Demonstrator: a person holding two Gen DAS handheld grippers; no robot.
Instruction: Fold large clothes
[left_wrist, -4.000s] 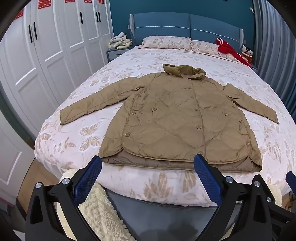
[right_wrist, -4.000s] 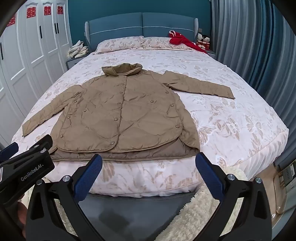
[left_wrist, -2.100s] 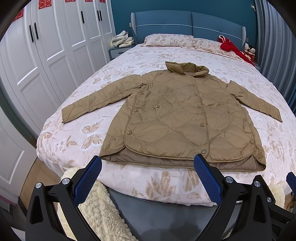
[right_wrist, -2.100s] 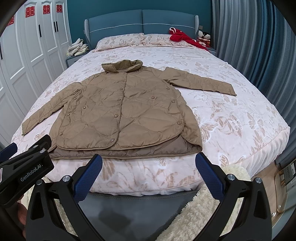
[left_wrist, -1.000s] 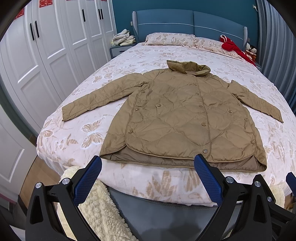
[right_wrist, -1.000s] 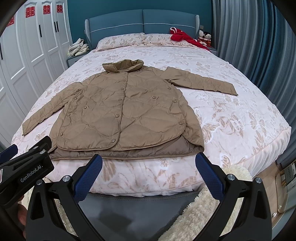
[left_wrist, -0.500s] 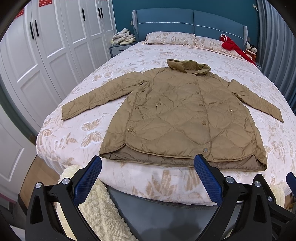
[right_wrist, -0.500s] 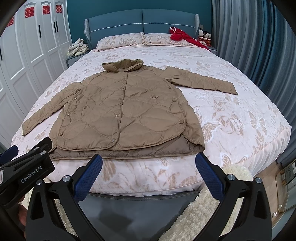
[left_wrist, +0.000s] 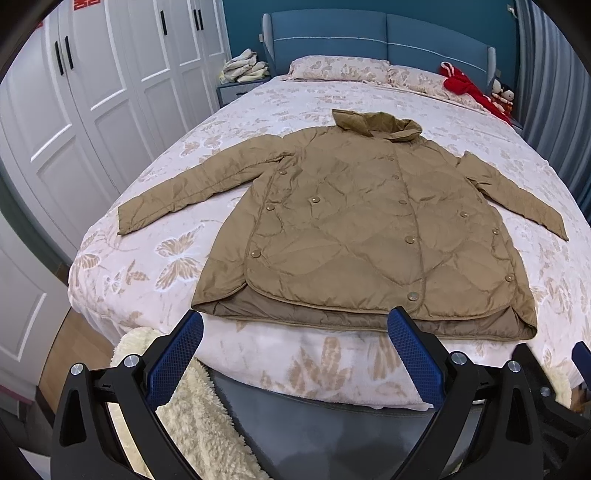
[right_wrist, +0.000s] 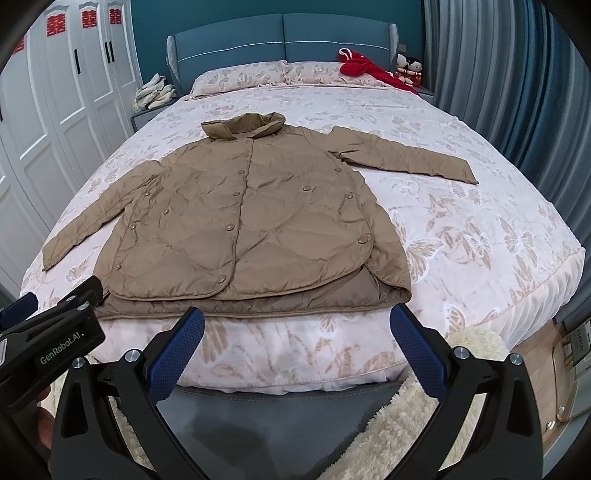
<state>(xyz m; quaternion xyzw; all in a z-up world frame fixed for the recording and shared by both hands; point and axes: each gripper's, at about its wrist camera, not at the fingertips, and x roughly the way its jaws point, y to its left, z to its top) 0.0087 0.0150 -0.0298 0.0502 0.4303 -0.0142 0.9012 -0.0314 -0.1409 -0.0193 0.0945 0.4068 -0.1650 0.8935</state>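
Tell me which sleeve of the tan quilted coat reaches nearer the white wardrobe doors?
The left-hand sleeve of the tan quilted coat; the other sleeve points toward the curtains.

My left gripper (left_wrist: 295, 332) and right gripper (right_wrist: 297, 332) both hang wide open short of the foot of the floral pink-and-beige bed (left_wrist: 325, 358), nothing between my fingers. At twelve o'clock the tan quilted button-front jacket (left_wrist: 362, 229) lies flat. Bare cover flanks it at ten and two. The white panelled wardrobe (left_wrist: 92, 92) walls off nine; grey-blue pleated curtains (right_wrist: 517, 92) close off three.
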